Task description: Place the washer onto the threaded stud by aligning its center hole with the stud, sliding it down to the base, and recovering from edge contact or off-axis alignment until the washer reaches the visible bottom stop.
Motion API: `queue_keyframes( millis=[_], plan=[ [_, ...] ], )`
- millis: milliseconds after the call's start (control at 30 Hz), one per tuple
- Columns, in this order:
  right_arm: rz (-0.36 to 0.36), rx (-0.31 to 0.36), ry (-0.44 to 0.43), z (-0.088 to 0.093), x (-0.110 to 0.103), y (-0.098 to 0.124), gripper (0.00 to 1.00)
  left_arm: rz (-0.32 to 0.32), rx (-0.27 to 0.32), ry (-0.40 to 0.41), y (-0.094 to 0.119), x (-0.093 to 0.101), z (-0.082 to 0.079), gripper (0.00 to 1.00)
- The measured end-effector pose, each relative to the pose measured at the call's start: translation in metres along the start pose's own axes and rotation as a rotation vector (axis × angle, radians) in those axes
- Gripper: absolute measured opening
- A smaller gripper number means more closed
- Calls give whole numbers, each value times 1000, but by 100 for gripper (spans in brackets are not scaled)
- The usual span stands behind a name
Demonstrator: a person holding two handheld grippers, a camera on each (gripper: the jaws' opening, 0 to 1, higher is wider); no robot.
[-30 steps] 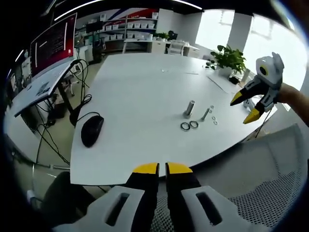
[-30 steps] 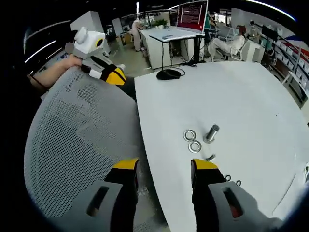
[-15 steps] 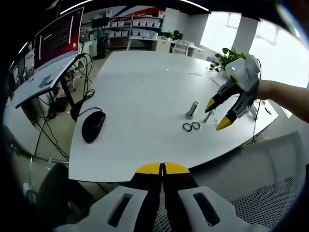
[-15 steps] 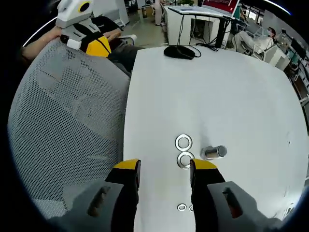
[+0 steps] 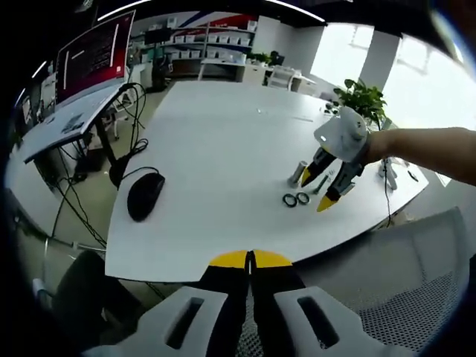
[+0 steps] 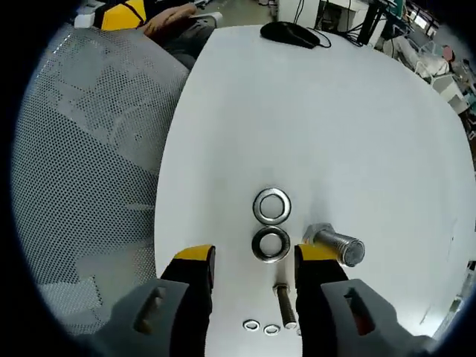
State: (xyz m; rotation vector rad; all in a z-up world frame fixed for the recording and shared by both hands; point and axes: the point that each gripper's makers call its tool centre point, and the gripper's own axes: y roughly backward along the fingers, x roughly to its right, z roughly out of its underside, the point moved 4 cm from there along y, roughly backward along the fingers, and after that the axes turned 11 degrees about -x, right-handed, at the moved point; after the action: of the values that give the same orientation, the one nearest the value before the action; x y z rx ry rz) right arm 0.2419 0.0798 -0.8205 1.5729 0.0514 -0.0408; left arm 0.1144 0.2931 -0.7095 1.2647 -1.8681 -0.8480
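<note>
Left tool (image 5: 250, 258): yellow tips closed together, nothing held, parked off the near edge of the white table (image 5: 216, 149). Black computer mouse (image 5: 144, 197) lies far left. Two flat steel washers (image 6: 271, 244) lie side by side, the nearer one seen between the wide-open, empty jaws of the right tool (image 6: 246, 260). Upright threaded steel stud (image 6: 335, 245) stands just right of them. Risk: thin washer lying flat could be skidded or clipped at its edge if approached off-centre; the stud could be knocked by the right jaw.
</note>
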Motion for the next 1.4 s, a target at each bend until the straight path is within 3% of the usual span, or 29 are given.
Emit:
queue_keyframes(
  millis=[267,467,633,967,1167,1400],
  plan=[
    [-19,-44,12,3,2,-10,44,0,11,12,0,-1,-1,0],
    [2,-52,30,3,5,-10,41,-5,14,17,1,-1,-1,0],
    [64,-73,66,3,7,-11,35,-5,26,24,2,-1,-2,0],
    [58,-92,44,1,7,-11,34,-6,32,28,2,-1,-3,0],
    [60,-87,27,1,7,-11,34,-4,38,28,3,-1,-4,0],
    [61,-61,36,-2,4,-11,26,-3,45,31,3,-1,-5,0]
  ],
)
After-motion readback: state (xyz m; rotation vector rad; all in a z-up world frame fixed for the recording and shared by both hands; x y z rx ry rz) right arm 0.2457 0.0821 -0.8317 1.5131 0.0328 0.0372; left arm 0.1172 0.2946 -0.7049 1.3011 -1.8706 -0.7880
